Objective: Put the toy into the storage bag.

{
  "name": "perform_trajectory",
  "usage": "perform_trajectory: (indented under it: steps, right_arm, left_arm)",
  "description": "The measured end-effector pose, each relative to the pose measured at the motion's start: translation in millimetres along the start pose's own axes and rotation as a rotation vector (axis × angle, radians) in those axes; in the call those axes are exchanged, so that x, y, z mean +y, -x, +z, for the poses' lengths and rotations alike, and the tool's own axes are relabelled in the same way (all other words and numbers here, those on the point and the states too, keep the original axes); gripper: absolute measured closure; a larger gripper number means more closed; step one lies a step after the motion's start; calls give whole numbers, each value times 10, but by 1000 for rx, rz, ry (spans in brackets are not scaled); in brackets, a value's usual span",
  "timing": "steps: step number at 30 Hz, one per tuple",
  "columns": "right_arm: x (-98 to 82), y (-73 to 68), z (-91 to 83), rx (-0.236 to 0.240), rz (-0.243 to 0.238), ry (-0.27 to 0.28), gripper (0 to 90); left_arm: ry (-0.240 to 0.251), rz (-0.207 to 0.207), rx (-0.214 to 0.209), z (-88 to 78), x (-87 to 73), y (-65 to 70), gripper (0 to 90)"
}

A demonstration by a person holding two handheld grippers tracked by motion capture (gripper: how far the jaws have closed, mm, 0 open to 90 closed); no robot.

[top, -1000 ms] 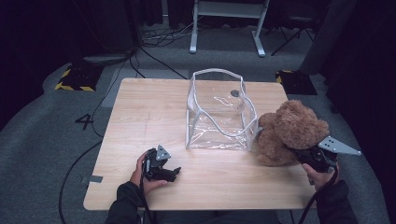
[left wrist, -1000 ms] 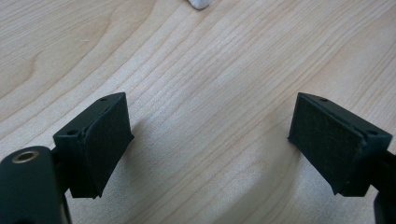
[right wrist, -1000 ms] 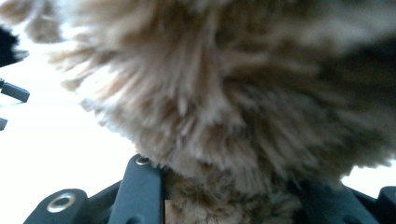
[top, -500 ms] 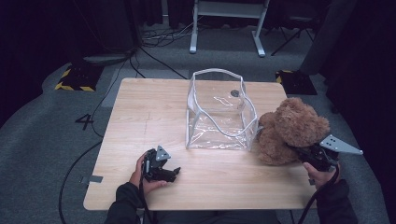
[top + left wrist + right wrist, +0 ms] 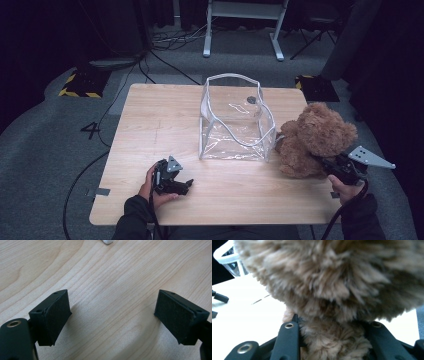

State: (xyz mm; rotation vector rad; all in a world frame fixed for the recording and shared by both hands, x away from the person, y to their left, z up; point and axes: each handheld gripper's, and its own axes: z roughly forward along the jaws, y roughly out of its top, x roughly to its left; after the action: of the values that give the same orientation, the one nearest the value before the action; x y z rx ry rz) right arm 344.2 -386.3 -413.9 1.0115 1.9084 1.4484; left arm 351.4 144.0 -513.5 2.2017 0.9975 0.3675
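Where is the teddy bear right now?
In the high view the teddy bear sits at the table's right edge, just right of the clear plastic bag, with the right hand-held gripper shut on it.

Clear plastic bag (image 5: 235, 120) upright mid-table; wooden table (image 5: 150, 125); cables (image 5: 165, 50) on grey floor behind.

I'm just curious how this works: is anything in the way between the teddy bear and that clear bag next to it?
Nothing visible lies between them. The teddy bear sits on the table right beside the clear bag, whose top stands open. The right gripper has its jaws closed on the bear. Only the bag's near wall would need clearing by lifting the bear over it.
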Motion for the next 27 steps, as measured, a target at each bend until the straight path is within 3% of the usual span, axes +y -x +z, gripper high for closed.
perform_trajectory:
  steps: [27]
  right_arm:
    - [275,-23,-45,-39,-24,45,632]
  left_arm:
    - [-2,7,-3,8,12,-7,129]
